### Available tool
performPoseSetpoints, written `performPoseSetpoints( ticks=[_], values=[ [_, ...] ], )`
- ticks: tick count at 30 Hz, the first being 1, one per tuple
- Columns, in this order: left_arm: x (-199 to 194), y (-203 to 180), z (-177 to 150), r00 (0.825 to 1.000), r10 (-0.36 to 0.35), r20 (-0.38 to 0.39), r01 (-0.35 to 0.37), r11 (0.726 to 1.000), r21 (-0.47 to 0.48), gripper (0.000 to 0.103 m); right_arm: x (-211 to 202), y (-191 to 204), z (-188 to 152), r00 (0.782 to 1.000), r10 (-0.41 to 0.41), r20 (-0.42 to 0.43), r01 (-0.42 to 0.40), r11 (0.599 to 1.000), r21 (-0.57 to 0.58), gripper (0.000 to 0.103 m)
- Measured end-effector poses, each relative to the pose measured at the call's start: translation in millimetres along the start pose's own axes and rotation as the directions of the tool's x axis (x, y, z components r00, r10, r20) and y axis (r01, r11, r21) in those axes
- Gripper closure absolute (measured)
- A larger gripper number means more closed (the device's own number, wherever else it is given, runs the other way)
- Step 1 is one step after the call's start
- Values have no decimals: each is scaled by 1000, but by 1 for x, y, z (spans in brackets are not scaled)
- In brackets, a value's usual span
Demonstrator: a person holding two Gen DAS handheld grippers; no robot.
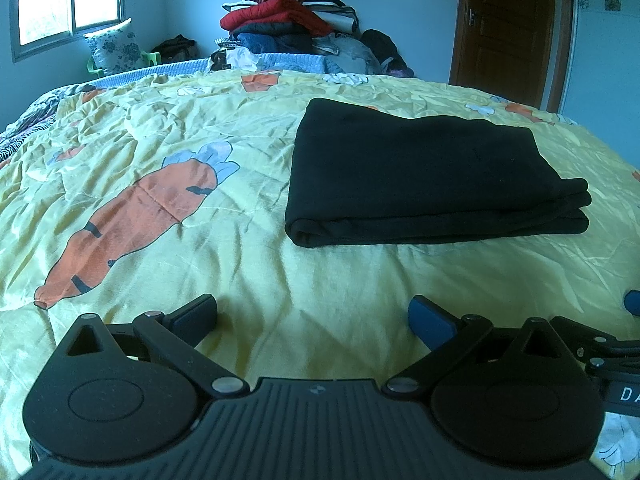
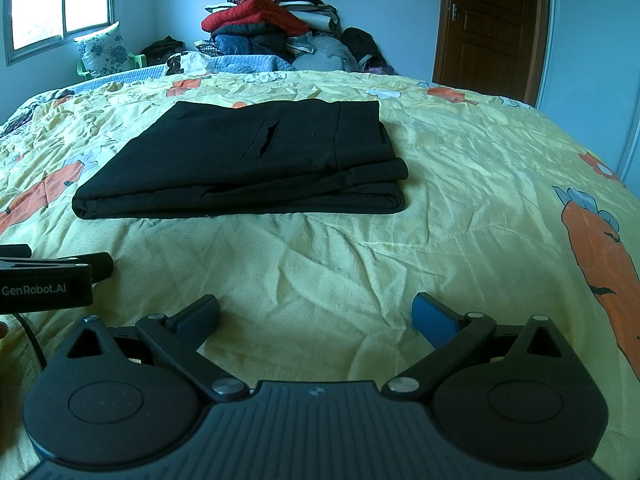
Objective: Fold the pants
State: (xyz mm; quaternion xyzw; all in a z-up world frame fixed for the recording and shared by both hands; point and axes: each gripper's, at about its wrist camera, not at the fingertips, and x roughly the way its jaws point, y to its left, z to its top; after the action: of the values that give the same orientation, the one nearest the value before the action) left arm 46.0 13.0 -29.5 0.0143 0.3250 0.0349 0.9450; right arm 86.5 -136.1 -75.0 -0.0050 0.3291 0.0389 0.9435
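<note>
The black pants (image 1: 424,172) lie folded in a flat stack on the yellow carrot-print bedspread (image 1: 200,128). They also show in the right wrist view (image 2: 256,160), with a pocket slit on top. My left gripper (image 1: 314,316) is open and empty, low over the bedspread, short of the pants' near edge. My right gripper (image 2: 316,314) is open and empty, also short of the pants. The left gripper's body (image 2: 44,280) shows at the left edge of the right wrist view. A blue pad of the right gripper (image 1: 633,302) shows at the right edge of the left wrist view.
A tall pile of clothes and bedding (image 1: 292,20) stands at the far side of the bed against the wall. A floral pillow (image 1: 114,46) sits under the window at far left. A brown door (image 1: 508,28) is at far right.
</note>
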Motion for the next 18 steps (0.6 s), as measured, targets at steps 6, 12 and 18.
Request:
performPoseSetpoints(
  ticks=[6, 12, 18],
  values=[
    [1, -1, 0, 1000, 0, 0, 0, 1000, -2, 0, 0, 0, 0, 1000, 0, 0, 0, 1000, 0, 0],
    [0, 0, 0, 1000, 0, 0, 0, 1000, -1, 0, 0, 0, 0, 1000, 0, 0, 0, 1000, 0, 0],
    [0, 0, 0, 1000, -1, 0, 1, 1000, -1, 0, 0, 0, 0, 1000, 0, 0, 0, 1000, 0, 0]
  ],
)
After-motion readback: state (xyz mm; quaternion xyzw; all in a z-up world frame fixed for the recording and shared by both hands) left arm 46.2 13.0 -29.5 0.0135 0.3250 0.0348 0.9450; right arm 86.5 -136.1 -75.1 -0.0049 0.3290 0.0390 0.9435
